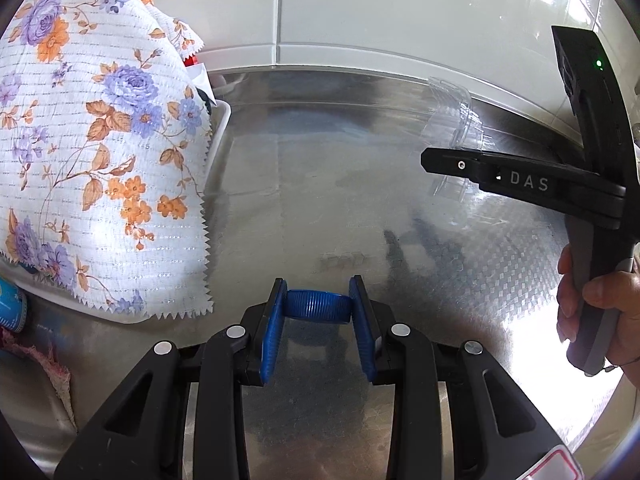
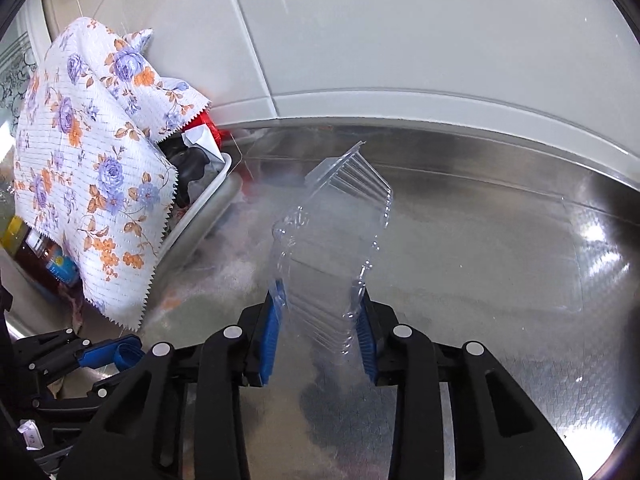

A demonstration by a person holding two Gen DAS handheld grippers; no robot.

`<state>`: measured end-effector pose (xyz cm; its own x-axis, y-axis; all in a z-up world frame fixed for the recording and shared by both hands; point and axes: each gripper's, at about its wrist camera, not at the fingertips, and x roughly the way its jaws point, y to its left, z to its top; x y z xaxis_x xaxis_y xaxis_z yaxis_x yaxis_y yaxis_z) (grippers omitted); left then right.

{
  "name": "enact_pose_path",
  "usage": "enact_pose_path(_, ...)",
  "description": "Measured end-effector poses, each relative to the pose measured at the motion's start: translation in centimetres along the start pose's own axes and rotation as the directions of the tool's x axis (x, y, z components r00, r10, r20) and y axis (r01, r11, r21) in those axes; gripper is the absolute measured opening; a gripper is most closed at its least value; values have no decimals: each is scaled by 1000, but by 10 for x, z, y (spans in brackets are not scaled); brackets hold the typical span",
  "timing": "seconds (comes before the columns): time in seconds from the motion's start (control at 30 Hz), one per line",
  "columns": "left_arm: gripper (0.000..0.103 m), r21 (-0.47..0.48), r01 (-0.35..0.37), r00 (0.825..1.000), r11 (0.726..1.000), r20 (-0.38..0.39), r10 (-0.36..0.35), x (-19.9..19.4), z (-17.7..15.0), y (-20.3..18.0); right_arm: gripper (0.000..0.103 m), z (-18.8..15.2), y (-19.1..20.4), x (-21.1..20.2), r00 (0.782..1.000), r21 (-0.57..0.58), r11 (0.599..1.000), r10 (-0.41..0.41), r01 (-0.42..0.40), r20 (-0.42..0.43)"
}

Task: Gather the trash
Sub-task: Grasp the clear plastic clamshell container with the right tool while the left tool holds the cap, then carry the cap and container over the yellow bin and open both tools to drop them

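My left gripper (image 1: 318, 294) is shut on a blue ribbed bottle cap (image 1: 316, 306), held just above the steel counter (image 1: 320, 200). In the right wrist view, the right gripper (image 2: 320, 304) is shut on a clear plastic clamshell container (image 2: 340, 220), which sticks up and forward from between the blue pads. From the left wrist view, that container (image 1: 452, 120) shows at the right, behind one black finger (image 1: 520, 178) of the right gripper. The left gripper with the cap (image 2: 128, 354) appears at the lower left of the right wrist view.
A floral cloth (image 1: 100, 140) drapes over a white tray (image 2: 208, 196) of dark and red items at the left. A white tiled wall (image 2: 400, 40) borders the counter's far side. A blue can (image 1: 12, 304) stands at the far left. A person's hand (image 1: 600, 304) grips the right handle.
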<state>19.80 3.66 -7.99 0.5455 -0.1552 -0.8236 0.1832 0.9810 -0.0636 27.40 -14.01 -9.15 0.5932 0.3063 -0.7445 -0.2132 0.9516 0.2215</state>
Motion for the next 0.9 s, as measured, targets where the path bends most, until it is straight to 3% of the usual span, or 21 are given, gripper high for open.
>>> enact_pose_path(0.2,32,9,4,1000,1000,-1,-4,5,5,-6,36,-4,-9,-11,999,51,998,36,-37,7)
enact_pose_path(0.4,32,9,3,1000,1000,-4,-3,2,7,-15,36,-15,-8,-32,999,32,998,50,-51,12)
enact_pose_path(0.9,32,8,-39,999,999,12,39,-39,-16,-59,36,-61,-17,-90,996,14,996,92,-93,18)
